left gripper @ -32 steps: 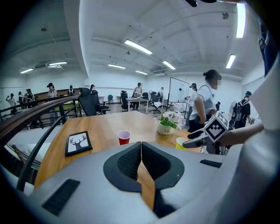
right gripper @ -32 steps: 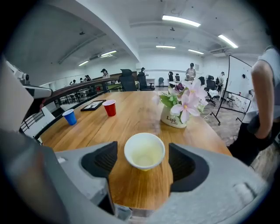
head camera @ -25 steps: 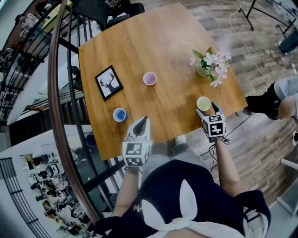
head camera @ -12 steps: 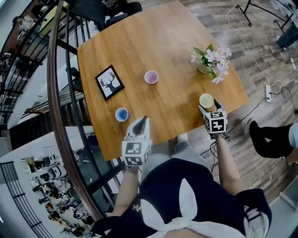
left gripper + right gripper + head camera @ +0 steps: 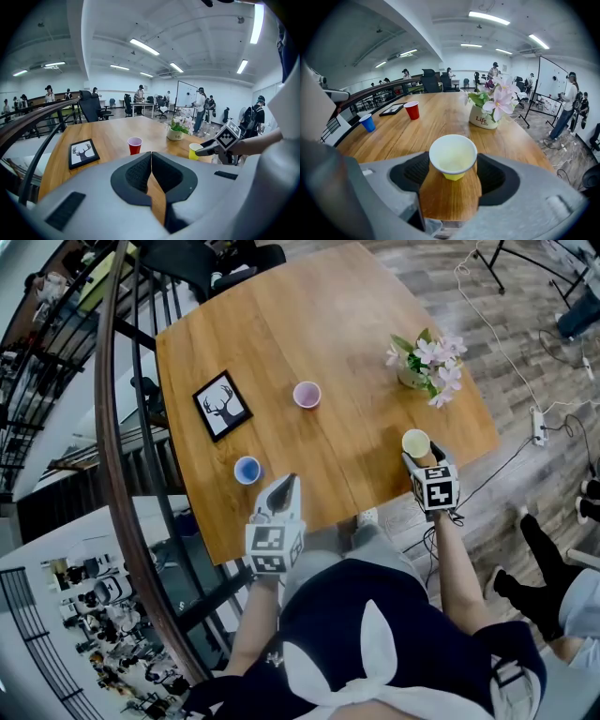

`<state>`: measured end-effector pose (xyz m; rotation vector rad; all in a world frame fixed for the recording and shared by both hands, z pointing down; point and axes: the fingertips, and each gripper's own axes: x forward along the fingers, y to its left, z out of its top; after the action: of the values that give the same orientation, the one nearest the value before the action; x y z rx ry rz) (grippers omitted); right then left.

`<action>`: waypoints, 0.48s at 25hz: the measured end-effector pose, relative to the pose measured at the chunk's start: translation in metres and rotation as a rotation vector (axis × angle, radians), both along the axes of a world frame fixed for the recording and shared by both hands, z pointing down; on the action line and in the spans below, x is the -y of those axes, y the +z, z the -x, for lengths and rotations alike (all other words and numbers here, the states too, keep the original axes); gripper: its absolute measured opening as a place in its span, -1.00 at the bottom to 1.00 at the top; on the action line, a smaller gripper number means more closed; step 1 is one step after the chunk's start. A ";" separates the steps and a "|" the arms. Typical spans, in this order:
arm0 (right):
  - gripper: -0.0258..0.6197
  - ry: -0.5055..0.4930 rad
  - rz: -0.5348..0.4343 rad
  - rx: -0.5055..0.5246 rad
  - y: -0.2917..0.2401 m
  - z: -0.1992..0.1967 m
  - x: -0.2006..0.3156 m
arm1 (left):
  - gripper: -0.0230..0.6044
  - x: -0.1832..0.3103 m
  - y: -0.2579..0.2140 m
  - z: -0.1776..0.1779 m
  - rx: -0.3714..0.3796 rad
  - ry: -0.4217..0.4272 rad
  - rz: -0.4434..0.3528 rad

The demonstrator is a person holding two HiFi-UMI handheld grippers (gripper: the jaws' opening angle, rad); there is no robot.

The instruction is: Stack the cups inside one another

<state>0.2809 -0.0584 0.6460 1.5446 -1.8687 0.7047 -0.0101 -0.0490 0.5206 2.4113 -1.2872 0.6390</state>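
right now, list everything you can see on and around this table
table: 1, wood, under everything
yellow cup: 1, yellow, near right edge
red cup: 1, red, table middle
blue cup: 1, blue, near left edge
picture frame: 1, black, deer print, left side
flower pot: 1, white, pink flowers, far right
left gripper: 1, grey, fingers together, empty
right gripper: 1, grey, fingers either side of yellow cup, just been closing, not clearly gripping
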 end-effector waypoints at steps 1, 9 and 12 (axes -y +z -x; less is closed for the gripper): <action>0.05 -0.002 -0.001 -0.001 -0.001 0.001 0.000 | -0.86 0.000 0.000 0.001 -0.001 -0.001 0.000; 0.04 -0.012 -0.014 -0.014 -0.013 0.008 0.005 | -0.86 0.004 -0.001 0.013 -0.014 -0.009 -0.002; 0.04 -0.018 -0.035 -0.019 -0.024 0.013 0.009 | -0.86 0.006 -0.002 0.018 -0.021 -0.013 -0.006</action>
<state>0.2679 -0.0672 0.6222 1.5486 -1.8878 0.6503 -0.0280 -0.0555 0.5188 2.4062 -1.2974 0.6058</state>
